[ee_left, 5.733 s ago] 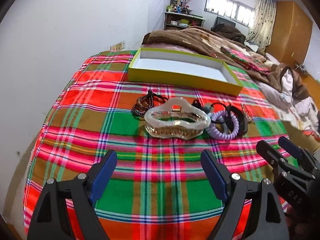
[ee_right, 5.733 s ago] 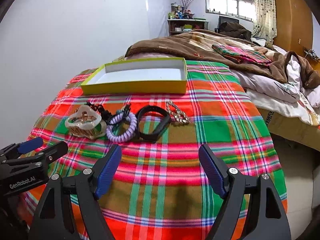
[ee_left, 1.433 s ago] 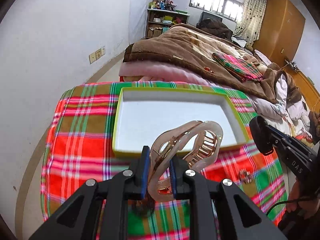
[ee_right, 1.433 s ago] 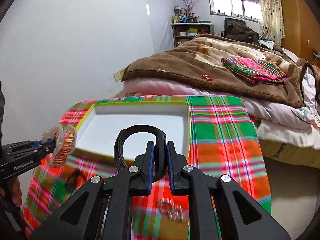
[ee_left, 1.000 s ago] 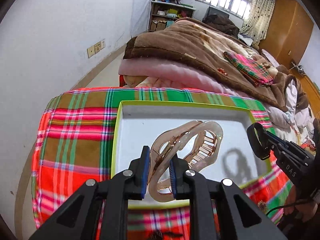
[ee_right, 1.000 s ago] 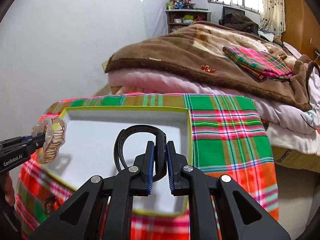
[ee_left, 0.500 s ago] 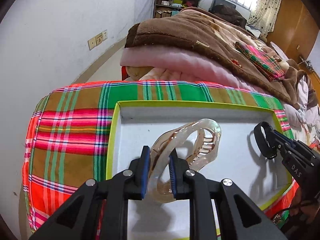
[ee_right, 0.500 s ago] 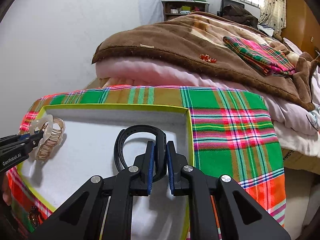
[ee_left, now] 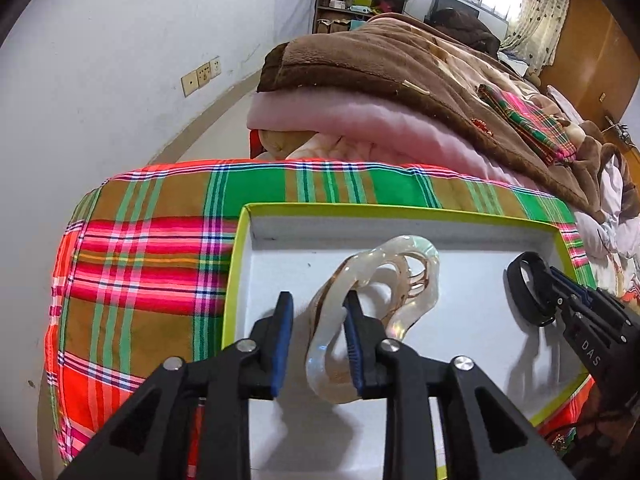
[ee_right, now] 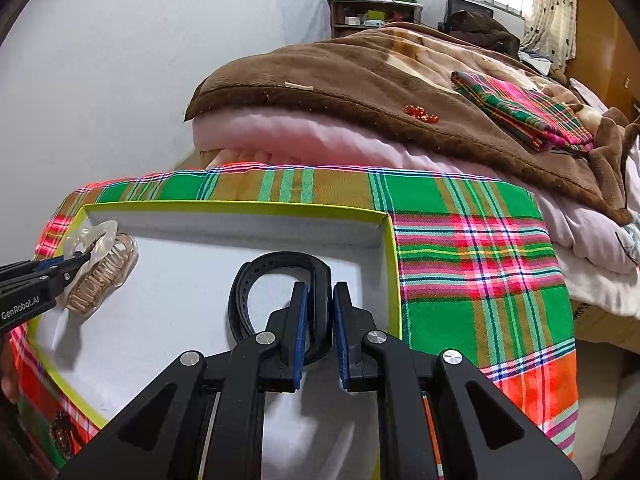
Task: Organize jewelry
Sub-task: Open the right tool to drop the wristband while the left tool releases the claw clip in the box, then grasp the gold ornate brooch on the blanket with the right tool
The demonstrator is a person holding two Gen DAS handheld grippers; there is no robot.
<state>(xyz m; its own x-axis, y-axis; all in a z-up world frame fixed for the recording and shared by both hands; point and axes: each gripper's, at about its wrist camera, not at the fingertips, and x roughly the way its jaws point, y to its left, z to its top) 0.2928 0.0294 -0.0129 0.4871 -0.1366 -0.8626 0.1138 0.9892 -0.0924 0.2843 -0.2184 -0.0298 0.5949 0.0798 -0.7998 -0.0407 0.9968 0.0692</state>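
Note:
A translucent pearly hair claw clip [ee_left: 404,276] stands inside the shallow yellow-green box [ee_left: 235,280] on its white floor. My left gripper [ee_left: 318,304] straddles the clip and its jaws are opening. The clip leans on the right pad [ee_left: 352,332], and a gap shows at the left pad [ee_left: 283,340]. My right gripper [ee_right: 320,290] is shut on a black strap bracelet [ee_right: 276,264], low over the box's right part near the rim [ee_right: 394,280]. Each view shows the other gripper: the right one [ee_left: 560,300] with the bracelet [ee_left: 524,292], the left one [ee_right: 68,266] at the clip [ee_right: 102,272].
The box lies on a red and green plaid cloth [ee_right: 480,264] covering the table. Behind it a bed is heaped with a brown blanket [ee_right: 360,80] and pink bedding [ee_left: 360,128]. A white wall [ee_left: 120,60] runs along the left. A beaded bracelet [ee_right: 60,436] lies outside the box's near-left corner.
Both grippers came forward and down into the box. The left jaws have spread apart and the clip has tipped free of the left pad. The right gripper keeps its hold on the black bracelet.

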